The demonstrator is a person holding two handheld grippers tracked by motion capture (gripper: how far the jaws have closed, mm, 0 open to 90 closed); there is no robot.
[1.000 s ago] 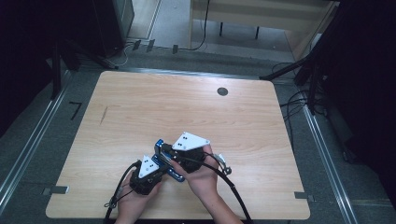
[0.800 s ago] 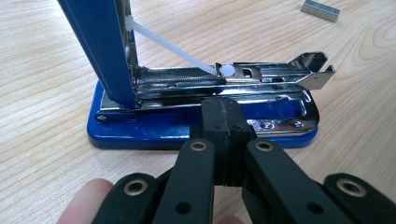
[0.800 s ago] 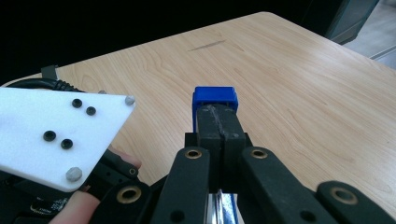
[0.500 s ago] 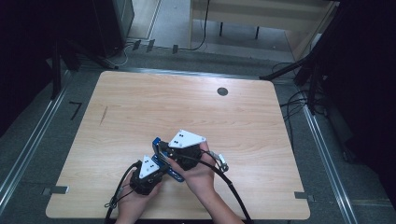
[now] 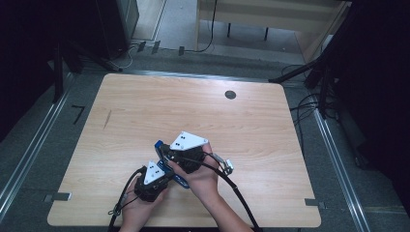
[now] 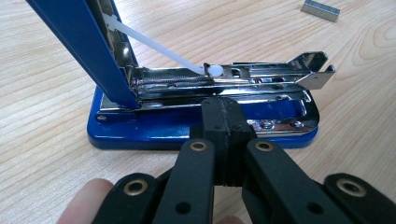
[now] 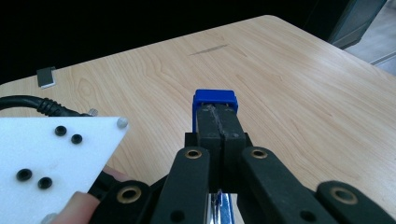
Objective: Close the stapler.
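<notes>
A blue stapler (image 6: 205, 126) lies open on the wooden table (image 5: 145, 106), its lid (image 6: 81, 42) swung up and its chrome magazine (image 6: 233, 79) bare. In the high view the stapler (image 5: 180, 181) sits between both hands near the front edge. My left gripper (image 6: 224, 116) is shut, its tips resting against the base's front rim just below the magazine. My right gripper (image 7: 216, 116) is shut too, with its tips at the raised lid's blue end (image 7: 215, 99). The high view shows the left gripper (image 5: 167, 168) and the right gripper (image 5: 163, 151) close together.
A strip of staples (image 6: 320, 10) lies on the table beyond the stapler. A dark scratch (image 5: 107, 119) marks the left part of the table and a black round cap (image 5: 230, 94) sits at the back. Cables (image 5: 237, 193) trail off the front edge.
The right gripper has crept slightly to the left at the stapler's lid. The left gripper and the stapler's base have stayed where they were.
</notes>
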